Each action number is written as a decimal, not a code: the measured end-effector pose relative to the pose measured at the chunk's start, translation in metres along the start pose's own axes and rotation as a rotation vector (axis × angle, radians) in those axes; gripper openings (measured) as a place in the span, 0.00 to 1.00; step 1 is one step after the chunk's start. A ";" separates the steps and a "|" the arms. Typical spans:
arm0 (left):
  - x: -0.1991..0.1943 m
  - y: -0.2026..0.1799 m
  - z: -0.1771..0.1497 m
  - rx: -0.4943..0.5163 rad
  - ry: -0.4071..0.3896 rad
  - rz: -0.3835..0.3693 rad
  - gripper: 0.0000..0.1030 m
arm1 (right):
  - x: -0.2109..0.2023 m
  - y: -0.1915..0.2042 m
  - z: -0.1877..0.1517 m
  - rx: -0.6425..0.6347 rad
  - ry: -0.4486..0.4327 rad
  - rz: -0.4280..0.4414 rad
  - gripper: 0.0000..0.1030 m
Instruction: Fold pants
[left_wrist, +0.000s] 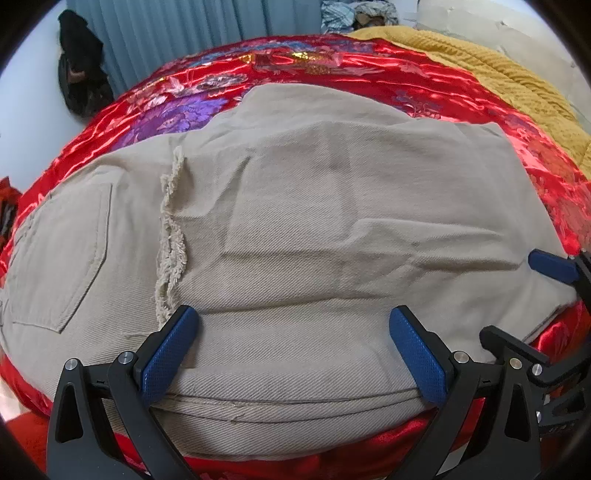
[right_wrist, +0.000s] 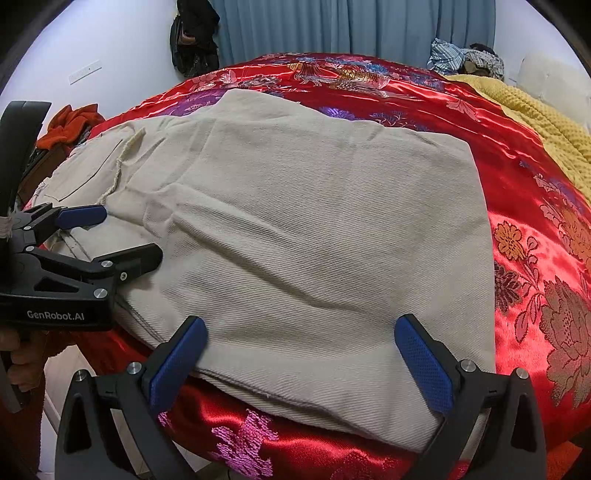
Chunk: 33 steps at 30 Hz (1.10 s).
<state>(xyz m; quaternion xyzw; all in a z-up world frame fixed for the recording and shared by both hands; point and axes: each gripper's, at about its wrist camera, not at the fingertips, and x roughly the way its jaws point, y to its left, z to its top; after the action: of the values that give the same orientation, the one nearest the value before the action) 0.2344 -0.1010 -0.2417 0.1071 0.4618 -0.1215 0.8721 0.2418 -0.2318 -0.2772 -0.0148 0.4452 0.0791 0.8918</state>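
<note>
Now I am holding my left tool (left_wrist: 293, 345) and right tool (right_wrist: 301, 354) wide apart over the near edge of the beige pants (left_wrist: 295, 221), gripping nothing. They are lying on the red bedspread (right_wrist: 517, 177), seemingly folded already once lengthwise with the legs doubled back, so I am judging one more fold is left.

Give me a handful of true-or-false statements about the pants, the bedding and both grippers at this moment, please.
1. The pants are beige. True.
2. The left gripper is clamped shut on the frayed hem. False: it is open, the hem beside its left finger.
3. The pants lie on a red satin cover. True.
4. The mustard blanket covers the pants. False: it lies apart, further back.
5. The right gripper is open. True.
</note>
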 end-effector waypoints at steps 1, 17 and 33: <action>0.000 0.000 0.000 0.001 -0.001 -0.001 0.99 | 0.000 0.000 0.000 0.000 0.001 0.000 0.99; -0.037 0.018 -0.019 0.071 -0.037 -0.037 1.00 | 0.000 0.002 0.001 0.004 0.002 -0.003 0.99; -0.096 0.239 -0.038 -0.679 -0.171 -0.065 0.98 | -0.001 0.003 0.000 0.007 -0.003 -0.008 0.99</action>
<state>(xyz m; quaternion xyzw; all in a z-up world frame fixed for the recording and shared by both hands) 0.2264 0.1478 -0.1651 -0.2144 0.4044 0.0025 0.8891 0.2411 -0.2291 -0.2761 -0.0134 0.4441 0.0740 0.8928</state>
